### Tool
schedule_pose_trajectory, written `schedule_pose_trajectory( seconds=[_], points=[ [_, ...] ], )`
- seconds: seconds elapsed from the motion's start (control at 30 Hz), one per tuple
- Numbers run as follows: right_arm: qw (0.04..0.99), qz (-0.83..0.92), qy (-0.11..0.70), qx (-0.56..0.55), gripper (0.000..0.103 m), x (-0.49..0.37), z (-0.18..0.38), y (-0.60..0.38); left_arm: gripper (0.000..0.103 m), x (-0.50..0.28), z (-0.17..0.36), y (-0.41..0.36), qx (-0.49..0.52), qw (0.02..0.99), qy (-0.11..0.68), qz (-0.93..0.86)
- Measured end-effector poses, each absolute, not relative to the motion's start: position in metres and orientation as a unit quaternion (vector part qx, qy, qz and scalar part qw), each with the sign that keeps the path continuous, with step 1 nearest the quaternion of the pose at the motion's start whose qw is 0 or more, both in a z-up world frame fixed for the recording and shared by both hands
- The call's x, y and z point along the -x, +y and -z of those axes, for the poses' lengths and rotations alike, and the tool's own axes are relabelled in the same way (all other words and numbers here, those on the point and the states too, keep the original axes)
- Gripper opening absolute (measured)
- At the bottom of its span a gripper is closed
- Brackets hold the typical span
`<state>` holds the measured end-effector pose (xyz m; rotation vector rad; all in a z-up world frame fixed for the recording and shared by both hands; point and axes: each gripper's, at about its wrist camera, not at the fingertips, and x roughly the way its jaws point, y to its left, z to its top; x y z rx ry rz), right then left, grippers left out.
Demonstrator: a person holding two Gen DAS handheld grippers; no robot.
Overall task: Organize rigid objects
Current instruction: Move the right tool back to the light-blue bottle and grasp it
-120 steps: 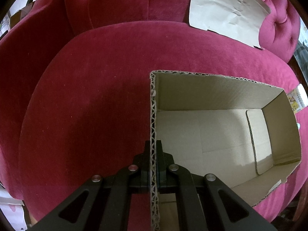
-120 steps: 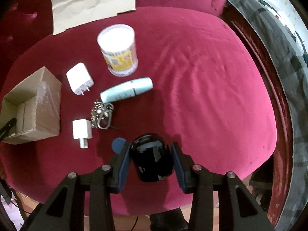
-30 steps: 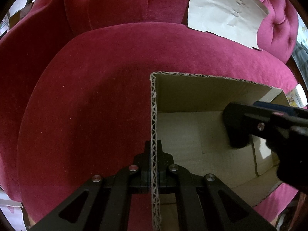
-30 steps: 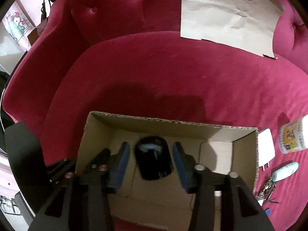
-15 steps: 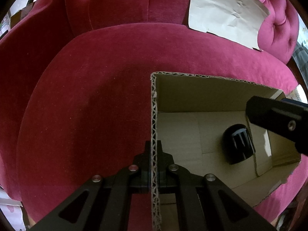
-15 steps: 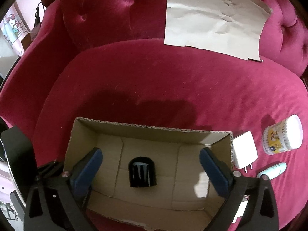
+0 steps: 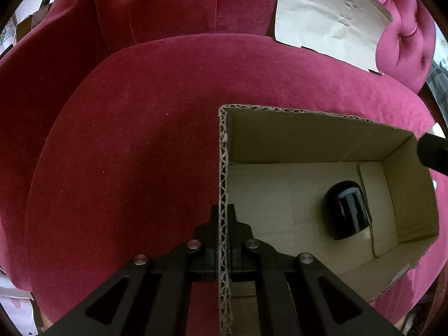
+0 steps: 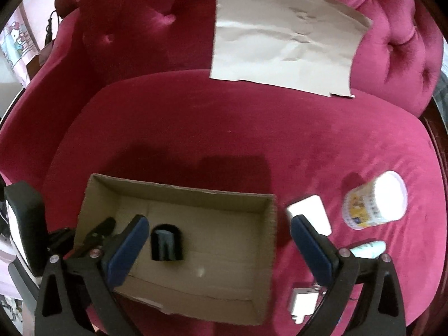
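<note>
The left gripper (image 7: 223, 232) is clamped tight on the near side wall of the cardboard box (image 7: 308, 131), its fingers pinching the corrugated edge from both sides. The box sits open-topped on the seat of a crimson velvet sofa (image 7: 126, 140). Inside it, on the floor toward the far end, lies a black cap-like object (image 7: 346, 212), glossy and rounded; it touches neither gripper. In the right wrist view the same black object (image 8: 165, 242) rests on the box floor close to the left blue pad. The right gripper (image 8: 218, 240) hangs above the box with its jaws spread as wide as they go, nothing between the pads. On the cushion to the right of the box lie a white charger (image 8: 310, 212), a tub of cotton swabs (image 8: 375, 204) on its side, a pale blue tube (image 8: 369, 247) partly hidden behind a finger, and a small white plug (image 8: 301, 302), which is blurred and possibly touching something metallic. A creased sheet of brown paper (image 8: 282, 42) leans against the backrest.
</note>
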<state>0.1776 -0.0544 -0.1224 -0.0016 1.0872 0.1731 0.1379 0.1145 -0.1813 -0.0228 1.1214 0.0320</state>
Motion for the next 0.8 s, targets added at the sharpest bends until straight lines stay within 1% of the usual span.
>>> schedule_pose_trajectory(
  seconds=[0.43, 0.8],
  points=[
    [0.864, -0.042, 0.502, 0.012, 0.103, -0.166, 0.113, -0.114, 0.003, -0.137, 0.182, 0.115, 0.012, 0.847, 0.531, -0.017],
    [0.865, -0.017, 0.502, 0.019, 0.103, -0.153, 0.122, -0.167, 0.003, -0.137, 0.182, 0.115, 0.01, 0.847, 0.531, -0.018]
  ],
)
